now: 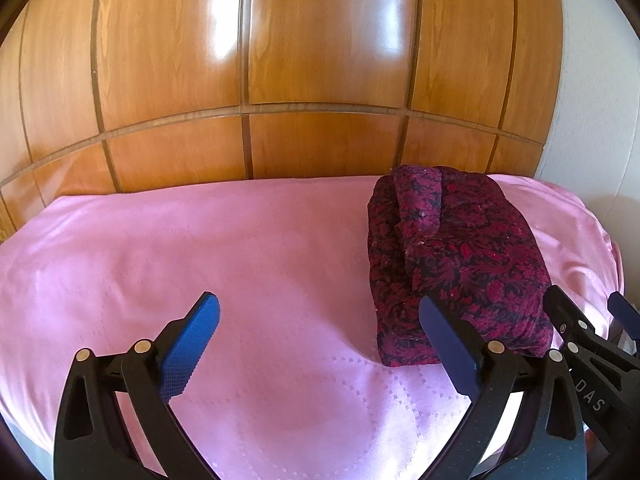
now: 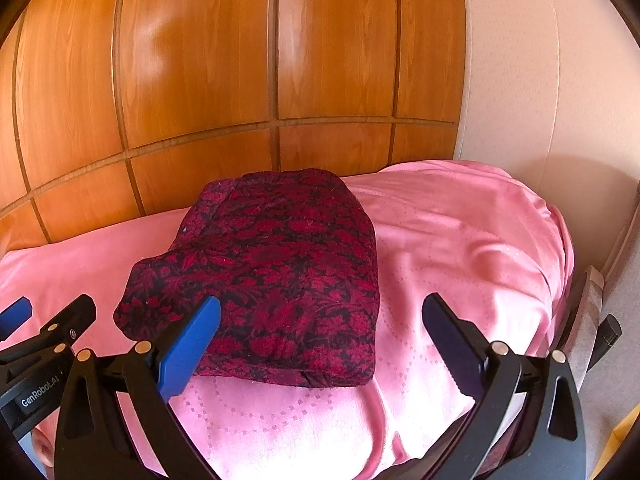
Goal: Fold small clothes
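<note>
Lying folded into a thick, roughly rectangular bundle, the crimson-and-black floral garment (image 2: 276, 276) rests on the pink bedspread (image 2: 460, 248), toward the far side near the wood-panelled wardrobe (image 2: 200, 60). From the left wrist view the same garment (image 1: 452, 256) sits right of centre, with a narrower folded strip, perhaps a sleeve, laid along its top on the left side. Its near edge is rounded and lies flat against the cloth.

Neither tool holds anything. The right gripper (image 2: 320, 344) has its jaws spread wide, hovering above the bedspread at the garment's near edge; its blue left fingertip (image 2: 192, 344) overlaps the bundle's near-left corner in the picture, though whether it touches the fabric cannot be told. The left gripper (image 1: 320, 340) is likewise spread wide over bare pink cloth, its right finger (image 1: 448, 344) in front of the garment's near-left corner. Each gripper shows at the edge of the other's view, so the two stand side by side.

Beyond the bedspread, a pale wall (image 2: 540, 80) stands right of the wardrobe.
</note>
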### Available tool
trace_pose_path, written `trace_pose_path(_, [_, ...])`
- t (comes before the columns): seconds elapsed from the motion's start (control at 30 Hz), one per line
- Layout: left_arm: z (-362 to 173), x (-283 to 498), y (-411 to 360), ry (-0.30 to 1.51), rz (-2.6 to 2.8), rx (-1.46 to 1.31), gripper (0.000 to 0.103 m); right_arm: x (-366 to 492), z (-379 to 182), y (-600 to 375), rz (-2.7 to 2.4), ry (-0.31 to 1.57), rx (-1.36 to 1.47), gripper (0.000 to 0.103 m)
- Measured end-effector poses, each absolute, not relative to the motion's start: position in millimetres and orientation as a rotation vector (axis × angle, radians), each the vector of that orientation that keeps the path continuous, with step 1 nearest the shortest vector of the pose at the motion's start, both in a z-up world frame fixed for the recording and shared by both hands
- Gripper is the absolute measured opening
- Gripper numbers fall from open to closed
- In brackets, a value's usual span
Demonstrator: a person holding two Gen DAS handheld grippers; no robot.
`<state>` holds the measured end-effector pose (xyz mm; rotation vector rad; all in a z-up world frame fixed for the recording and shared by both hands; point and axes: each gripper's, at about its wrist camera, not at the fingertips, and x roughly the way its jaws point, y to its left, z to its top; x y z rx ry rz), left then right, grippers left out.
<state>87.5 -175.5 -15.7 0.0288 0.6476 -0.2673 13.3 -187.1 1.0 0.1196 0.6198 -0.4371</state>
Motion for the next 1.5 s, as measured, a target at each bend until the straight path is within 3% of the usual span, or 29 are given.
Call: trace_pose_path(1.5, [-7, 80, -170, 0.619, -0.277, 0.008, 0.099, 19, -2, -177, -0.413, 0.639, 0.122, 0.101])
